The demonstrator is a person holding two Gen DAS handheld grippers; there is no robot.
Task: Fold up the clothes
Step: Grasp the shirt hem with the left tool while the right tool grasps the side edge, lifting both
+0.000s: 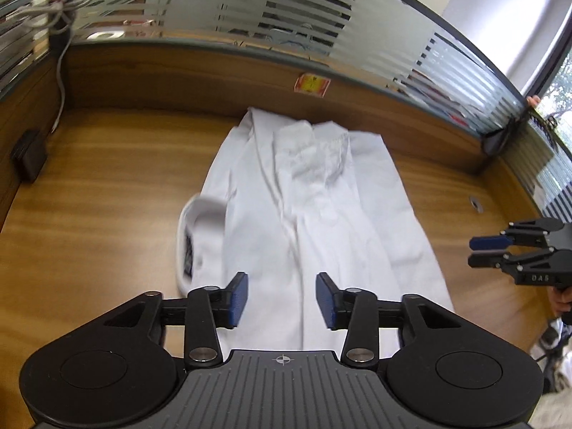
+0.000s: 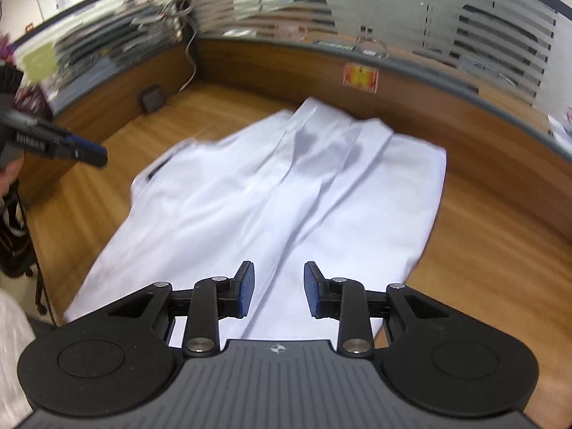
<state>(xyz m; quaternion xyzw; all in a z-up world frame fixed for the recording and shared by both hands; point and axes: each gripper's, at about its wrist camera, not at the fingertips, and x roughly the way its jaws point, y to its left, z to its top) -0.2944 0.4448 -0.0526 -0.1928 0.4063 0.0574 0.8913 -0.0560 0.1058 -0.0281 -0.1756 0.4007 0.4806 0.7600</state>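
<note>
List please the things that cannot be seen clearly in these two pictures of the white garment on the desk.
- White garment: its near edge is hidden behind the left gripper in the left wrist view, and behind the right gripper in the right wrist view.
- Dark label at the collar: blurred, text unreadable.
- Orange sticker on the partition: print too small to read.
- Wooden desk: cut off by the frame edges.

One white garment (image 1: pixel 304 207) lies on one wooden table (image 1: pixel 107 186). Left of the garment sits one black box (image 1: pixel 28 155). Beyond it, one orange sticker (image 1: pixel 311 85). Two hand-held grippers: left (image 1: pixel 281 300), right (image 2: pixel 279 291).
</note>
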